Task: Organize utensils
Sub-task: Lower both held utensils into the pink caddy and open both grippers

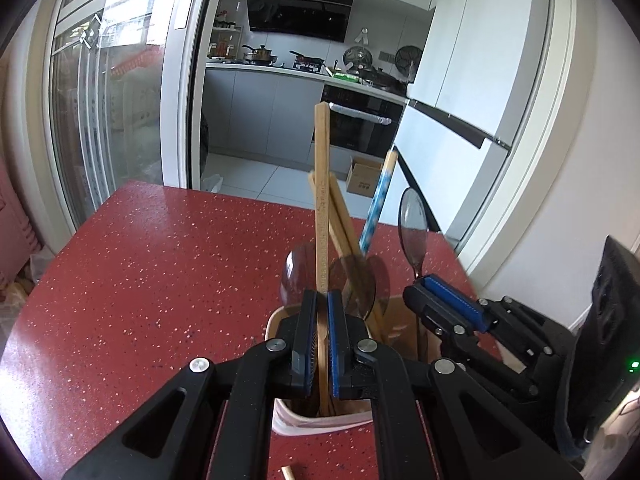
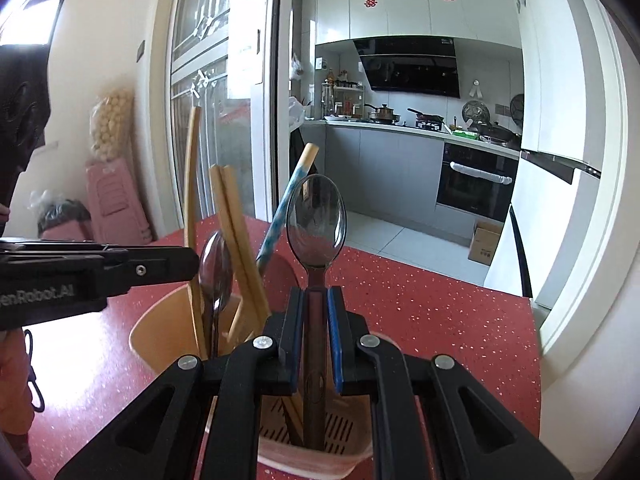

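**Utensil holder count, both grippers loaded**

Counting time. One utensil holder [image 2: 160, 332] sits on the red table [image 1: 140, 260], with two compartments as far as I can see. Chopsticks: four wooden ones, plus one blue-patterned chopstick [image 2: 286, 204]. Spoons: three clear dark ones.

Left gripper [image 1: 322, 344] is clenched on a tall wooden chopstick [image 1: 322, 200], upright over the holder. Right gripper [image 2: 316, 344] is clamped on a spoon [image 2: 316, 220], handle down in the slotted compartment.

Holder's bottom is mostly hidden behind the gripper frames. A stray wooden tip [image 1: 288, 472] is cut off at the left view's bottom edge, can't tell what it is.
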Demonstrator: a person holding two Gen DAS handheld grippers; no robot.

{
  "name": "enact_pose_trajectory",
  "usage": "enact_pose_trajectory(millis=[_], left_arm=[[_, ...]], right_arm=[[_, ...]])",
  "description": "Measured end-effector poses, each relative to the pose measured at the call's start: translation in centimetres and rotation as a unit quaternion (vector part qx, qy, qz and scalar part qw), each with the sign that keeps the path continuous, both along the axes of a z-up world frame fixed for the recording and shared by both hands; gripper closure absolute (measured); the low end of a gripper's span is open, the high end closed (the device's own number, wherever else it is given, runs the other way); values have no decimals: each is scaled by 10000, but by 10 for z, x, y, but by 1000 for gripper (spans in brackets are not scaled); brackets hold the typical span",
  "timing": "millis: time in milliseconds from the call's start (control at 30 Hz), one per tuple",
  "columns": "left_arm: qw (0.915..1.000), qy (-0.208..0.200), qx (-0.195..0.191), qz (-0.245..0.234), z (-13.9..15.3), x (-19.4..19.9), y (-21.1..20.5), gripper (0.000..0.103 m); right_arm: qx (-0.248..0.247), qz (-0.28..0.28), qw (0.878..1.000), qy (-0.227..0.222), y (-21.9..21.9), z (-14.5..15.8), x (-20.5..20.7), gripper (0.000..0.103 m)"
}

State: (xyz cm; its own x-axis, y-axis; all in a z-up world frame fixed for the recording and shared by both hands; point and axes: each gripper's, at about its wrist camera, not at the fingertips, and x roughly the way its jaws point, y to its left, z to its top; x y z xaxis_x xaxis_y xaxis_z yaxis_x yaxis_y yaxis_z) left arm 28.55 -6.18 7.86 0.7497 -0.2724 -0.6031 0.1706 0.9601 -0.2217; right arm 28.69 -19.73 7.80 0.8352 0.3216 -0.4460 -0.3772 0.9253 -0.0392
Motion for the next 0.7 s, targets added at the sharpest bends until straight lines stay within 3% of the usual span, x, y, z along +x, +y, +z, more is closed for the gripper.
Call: enact_pose_trajectory(millis=[400,467,533,700], left_arm=[[9991,-82,368,205,-7,-14,2,67],[9990,-90,338,271,-6,-17,5,67],[9989,-109,329,323,-5,-22,8,67],[9983,-61,389,440,-6,-35,15,67]], right_arm=[[251,28,9983,523,-13,-4,8,88],[285,28,9980,571,-13,-4,8,81],[347,38,9976,595,-16,-1,7,64],[611,42,9956,703,-22,9,0,53]])
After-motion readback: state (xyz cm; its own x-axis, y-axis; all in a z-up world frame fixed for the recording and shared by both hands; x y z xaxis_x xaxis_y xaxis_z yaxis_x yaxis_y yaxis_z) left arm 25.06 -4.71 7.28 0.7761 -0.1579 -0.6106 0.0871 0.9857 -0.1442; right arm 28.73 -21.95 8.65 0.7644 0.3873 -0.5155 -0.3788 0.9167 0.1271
